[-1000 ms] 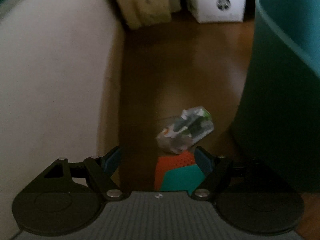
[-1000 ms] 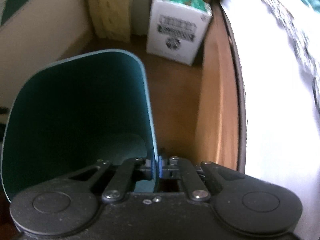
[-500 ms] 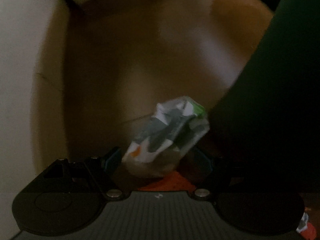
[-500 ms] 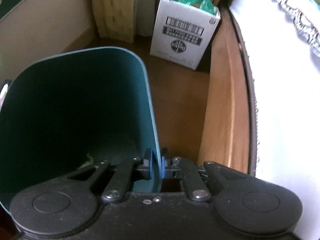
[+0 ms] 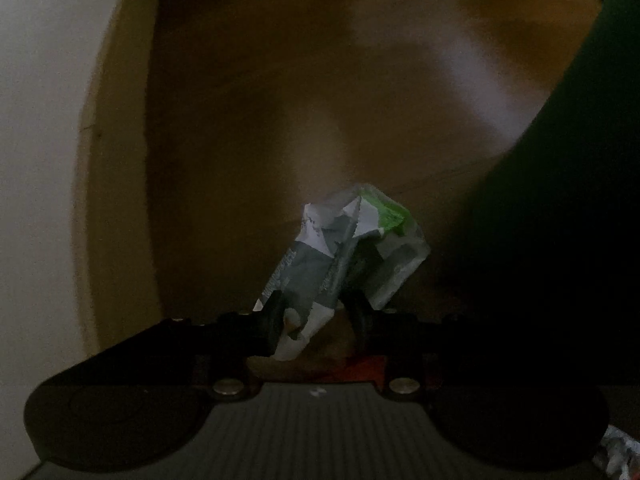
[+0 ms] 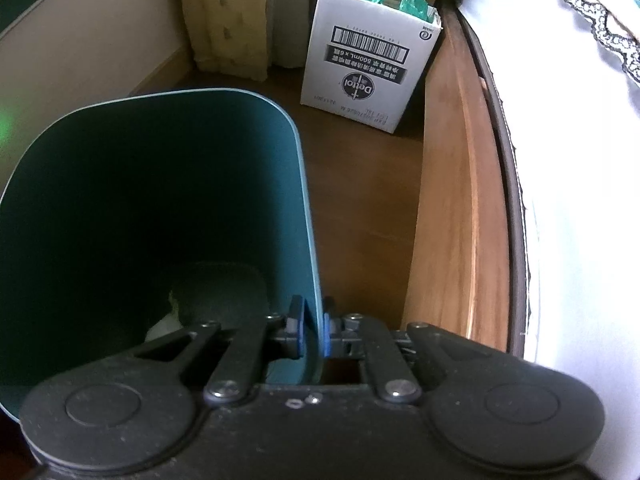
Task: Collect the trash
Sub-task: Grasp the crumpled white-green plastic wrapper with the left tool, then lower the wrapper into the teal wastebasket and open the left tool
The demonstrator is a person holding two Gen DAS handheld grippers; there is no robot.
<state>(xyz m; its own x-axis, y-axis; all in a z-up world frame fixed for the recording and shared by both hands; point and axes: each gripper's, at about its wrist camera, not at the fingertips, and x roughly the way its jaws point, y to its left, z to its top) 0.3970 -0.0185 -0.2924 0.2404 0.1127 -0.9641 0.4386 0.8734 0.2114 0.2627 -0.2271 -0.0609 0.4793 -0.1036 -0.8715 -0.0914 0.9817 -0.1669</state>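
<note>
My left gripper (image 5: 318, 320) is shut on a crumpled white, grey and green wrapper (image 5: 348, 252) just above the dark wooden floor. The green bin's outer wall (image 5: 560, 220) rises close on the right of it. My right gripper (image 6: 311, 334) is shut on the right wall of the green bin (image 6: 160, 200), one finger inside and one outside. A pale scrap of trash (image 6: 168, 320) lies at the bin's bottom.
A cream wall (image 5: 40, 160) runs along the left of the wrapper. A white Dettol carton (image 6: 368, 72) with a green bag stands behind the bin. A wooden bed frame (image 6: 452, 220) with white sheet runs along the right. Another wrapper scrap (image 5: 616, 456) lies at the bottom right.
My left gripper moved down to the wrapper and closed on it. The orange and teal item under it is now almost hidden. My right gripper kept its grip on the bin.
</note>
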